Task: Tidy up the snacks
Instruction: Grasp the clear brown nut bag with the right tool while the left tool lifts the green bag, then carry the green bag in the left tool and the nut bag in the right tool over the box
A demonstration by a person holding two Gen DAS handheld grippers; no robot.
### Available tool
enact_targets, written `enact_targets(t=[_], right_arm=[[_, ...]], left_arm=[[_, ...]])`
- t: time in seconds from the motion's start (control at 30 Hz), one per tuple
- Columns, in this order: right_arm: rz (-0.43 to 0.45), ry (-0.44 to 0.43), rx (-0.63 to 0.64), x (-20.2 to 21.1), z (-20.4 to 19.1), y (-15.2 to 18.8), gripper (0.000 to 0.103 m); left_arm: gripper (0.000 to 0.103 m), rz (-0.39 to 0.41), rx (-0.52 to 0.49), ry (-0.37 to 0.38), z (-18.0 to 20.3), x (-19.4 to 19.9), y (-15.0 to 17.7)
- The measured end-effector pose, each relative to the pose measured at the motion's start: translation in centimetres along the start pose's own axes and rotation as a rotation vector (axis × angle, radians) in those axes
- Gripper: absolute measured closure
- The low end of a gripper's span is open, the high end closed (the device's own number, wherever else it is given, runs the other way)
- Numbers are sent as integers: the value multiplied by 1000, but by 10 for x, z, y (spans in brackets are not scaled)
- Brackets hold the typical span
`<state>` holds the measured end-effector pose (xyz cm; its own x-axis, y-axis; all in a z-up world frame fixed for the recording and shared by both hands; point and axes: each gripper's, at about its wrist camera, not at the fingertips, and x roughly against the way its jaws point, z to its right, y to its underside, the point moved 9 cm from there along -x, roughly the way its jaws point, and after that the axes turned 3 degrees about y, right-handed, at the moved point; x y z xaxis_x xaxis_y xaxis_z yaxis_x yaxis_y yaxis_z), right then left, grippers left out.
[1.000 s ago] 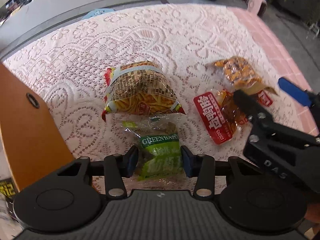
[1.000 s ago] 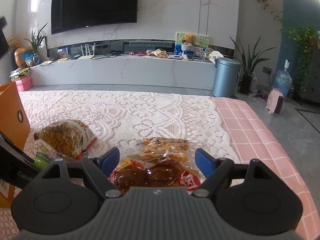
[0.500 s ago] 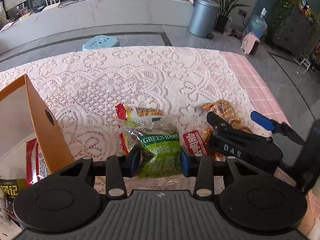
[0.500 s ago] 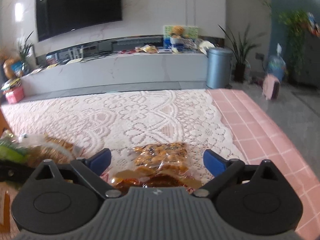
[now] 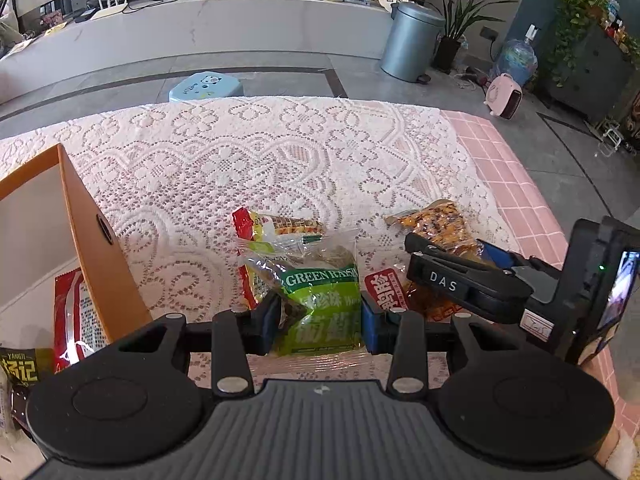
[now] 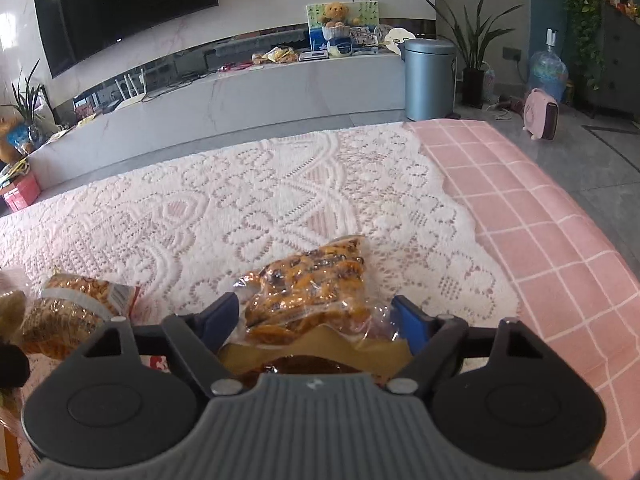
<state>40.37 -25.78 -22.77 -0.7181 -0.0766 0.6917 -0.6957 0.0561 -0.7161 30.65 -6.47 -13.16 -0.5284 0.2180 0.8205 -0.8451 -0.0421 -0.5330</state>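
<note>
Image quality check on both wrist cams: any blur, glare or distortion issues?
Left wrist: sharp, daylit; print on the green raisin bag is readable, with mild glare on its clear wrap; fisheye bends the table edge. Right wrist: also sharp on the orange snack bag; lace cloth looks slightly washed out.

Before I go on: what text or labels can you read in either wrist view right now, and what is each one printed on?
"GREEN RAISIN", last letters cut off: green clear-plastic snack bag held in the left tool.
"DAS": black finger of the right tool.
"YANGJI" above large yellow Chinese characters: dark packet beside the orange cardboard box.
Red label on the brown snack pack: white Chinese characters, partly hidden.
Other packet print: too small.
</note>
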Motion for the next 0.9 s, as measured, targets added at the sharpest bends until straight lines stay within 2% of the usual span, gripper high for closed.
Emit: enact_targets(t=[0.2,0.3,0.33,0.37,0.4,0.63,0.9], right_arm=[[-12,3,8,1,-1,1,27],[-7,0,9,4,-2,1,37],[-2,-5,4,5,-1,0,48],[0,-10,-4,7,-1,0,67],[4,-15,-19,8,0,-1,72],[29,-3,-54,19,8,-5,77],[158,-22,20,65,-3,-16,78]], left_arm=[[57,-8,18,-22,-5,3,3],[57,3,27,-13,-5,9,3],[57,9,29,-10,-4,12,3],[57,16,32,-8,-4,14,2],[57,21,36,-7,-4,16,2],[57,31,48,11,1,22,6],[57,60,72,25,-4,35,12]])
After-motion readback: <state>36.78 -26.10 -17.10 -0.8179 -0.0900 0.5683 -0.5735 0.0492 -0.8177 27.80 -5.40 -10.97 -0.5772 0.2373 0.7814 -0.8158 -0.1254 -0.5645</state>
